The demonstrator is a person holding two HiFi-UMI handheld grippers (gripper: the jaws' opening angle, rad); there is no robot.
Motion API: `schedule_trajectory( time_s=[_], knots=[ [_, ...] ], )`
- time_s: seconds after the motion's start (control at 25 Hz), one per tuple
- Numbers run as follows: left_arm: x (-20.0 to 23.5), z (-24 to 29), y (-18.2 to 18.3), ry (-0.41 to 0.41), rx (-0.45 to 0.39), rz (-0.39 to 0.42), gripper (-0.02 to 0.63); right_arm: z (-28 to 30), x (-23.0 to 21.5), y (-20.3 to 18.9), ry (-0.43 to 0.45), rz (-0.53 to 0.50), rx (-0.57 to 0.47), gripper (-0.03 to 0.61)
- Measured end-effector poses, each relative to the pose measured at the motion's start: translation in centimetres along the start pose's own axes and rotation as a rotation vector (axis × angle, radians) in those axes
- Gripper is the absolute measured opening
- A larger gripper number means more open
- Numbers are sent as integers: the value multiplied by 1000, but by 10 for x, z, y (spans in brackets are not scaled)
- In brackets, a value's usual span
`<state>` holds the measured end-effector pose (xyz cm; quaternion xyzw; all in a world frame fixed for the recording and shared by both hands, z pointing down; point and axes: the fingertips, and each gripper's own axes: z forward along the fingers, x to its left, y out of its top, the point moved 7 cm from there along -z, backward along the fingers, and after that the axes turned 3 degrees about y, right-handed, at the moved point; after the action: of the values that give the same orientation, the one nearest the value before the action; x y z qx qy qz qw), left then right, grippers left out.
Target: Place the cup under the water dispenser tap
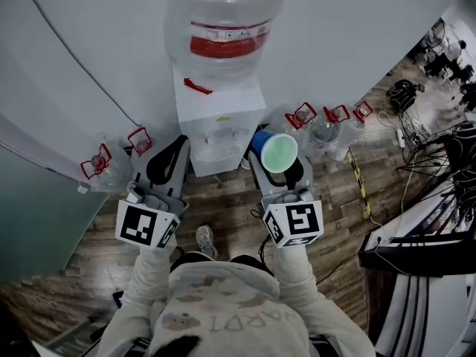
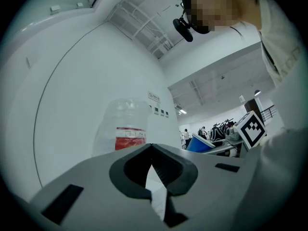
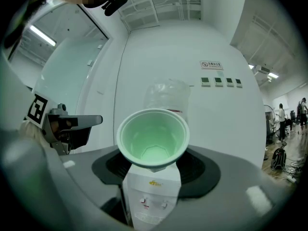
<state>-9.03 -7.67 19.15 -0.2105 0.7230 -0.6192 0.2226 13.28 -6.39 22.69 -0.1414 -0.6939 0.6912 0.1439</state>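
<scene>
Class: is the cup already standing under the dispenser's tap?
No, the right tongs hold the cup tilted, short of the water dispenser.

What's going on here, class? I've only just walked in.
A person faces a water dispenser with a gripper in each hand. The right gripper is clamped on a cup, blue outside and green inside, held on its side in the air before the dispenser. The left gripper is shut and empty. The cup is not yet under a tap.
</scene>
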Motion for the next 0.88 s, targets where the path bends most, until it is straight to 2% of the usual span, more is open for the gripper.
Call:
schedule_trajectory(
  time_s=[0.44, 0.88],
  knots=[
    [53, 37, -33, -60, 29, -12, 5, 69, 0, -33, -19, 9, 60, 290],
    [81, 57, -94, -104, 103, -68, 5, 113, 2, -106, -2, 53, 152, 289]
  ],
)
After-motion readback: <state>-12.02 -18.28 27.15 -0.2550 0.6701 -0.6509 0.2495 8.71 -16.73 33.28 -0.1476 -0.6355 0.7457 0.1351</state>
